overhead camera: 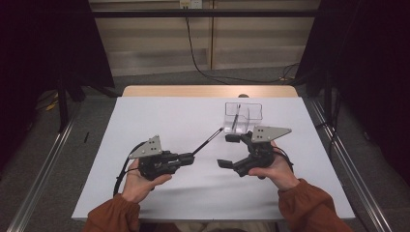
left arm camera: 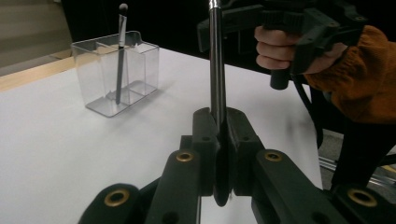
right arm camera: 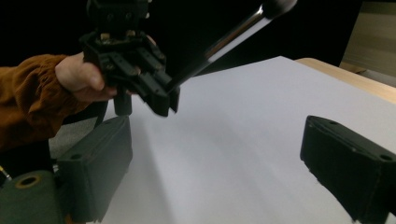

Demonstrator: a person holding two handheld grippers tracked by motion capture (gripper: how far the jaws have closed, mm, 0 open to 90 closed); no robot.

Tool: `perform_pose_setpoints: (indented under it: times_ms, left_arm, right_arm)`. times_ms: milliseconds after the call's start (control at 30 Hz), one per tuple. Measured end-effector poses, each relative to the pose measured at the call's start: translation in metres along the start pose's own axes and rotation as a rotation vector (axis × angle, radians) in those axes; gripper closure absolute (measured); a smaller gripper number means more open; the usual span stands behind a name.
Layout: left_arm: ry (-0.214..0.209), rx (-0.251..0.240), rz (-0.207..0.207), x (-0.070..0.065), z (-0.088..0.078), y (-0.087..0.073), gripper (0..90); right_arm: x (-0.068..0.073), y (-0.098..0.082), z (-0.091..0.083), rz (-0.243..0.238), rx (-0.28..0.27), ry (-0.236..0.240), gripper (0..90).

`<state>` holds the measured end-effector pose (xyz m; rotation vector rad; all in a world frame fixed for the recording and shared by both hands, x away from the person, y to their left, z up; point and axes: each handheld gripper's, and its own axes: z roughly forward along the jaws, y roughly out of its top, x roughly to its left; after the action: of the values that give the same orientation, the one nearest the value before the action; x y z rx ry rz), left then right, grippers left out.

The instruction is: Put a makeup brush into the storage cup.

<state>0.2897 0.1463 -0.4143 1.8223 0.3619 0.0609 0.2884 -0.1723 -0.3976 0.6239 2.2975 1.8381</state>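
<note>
My left gripper [overhead camera: 191, 157] is shut on the end of a slim black brush handle [overhead camera: 208, 141], which slants up and to the right above the table. In the left gripper view the handle [left arm camera: 216, 70] rises straight from between the closed jaws [left arm camera: 219, 123]. My right gripper [overhead camera: 228, 151] stands open just right of the handle, with nothing between its jaws. In the right gripper view [right arm camera: 219, 154] the two pads stand wide apart over bare table, and the left gripper [right arm camera: 154, 93] with its brush [right arm camera: 224, 39] is ahead. A clear divided holder [overhead camera: 243, 116] has another brush [overhead camera: 234, 121] standing in it.
The white table top [overhead camera: 159, 116] has a wooden strip [overhead camera: 208, 91] along its far edge. The clear holder [left arm camera: 116, 74] with its brush [left arm camera: 120, 51] stands at the far right of the middle. Metal rails run along both sides of the table on the floor.
</note>
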Motion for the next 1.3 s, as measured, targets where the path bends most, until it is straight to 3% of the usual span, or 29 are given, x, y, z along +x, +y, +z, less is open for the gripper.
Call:
perform_pose_setpoints:
  times_ms: [200, 367, 867, 1033, 1300]
  left_arm:
    - [-0.005, 0.009, 0.004, -0.001, 0.003, -0.003, 84.0]
    - [-0.007, 0.018, 0.009, -0.002, 0.004, -0.004, 84.0]
    - [-0.021, 0.048, 0.024, -0.005, 0.012, -0.009, 84.0]
    - [-0.025, 0.063, 0.031, -0.005, 0.015, -0.01, 83.9]
    - [-0.03, 0.087, 0.036, -0.005, 0.019, -0.014, 84.0]
  right_arm:
    - [0.001, 0.002, 0.005, -0.019, -0.034, 0.022, 23.2]
    - [0.003, 0.002, 0.005, -0.038, -0.04, 0.009, 29.7]
    - [-0.001, -0.002, 0.011, 0.044, -0.041, 0.035, 60.1]
    - [0.0, -0.003, 0.01, 0.04, -0.039, 0.026, 64.9]
    - [0.0, -0.004, 0.012, 0.068, -0.043, 0.05, 68.9]
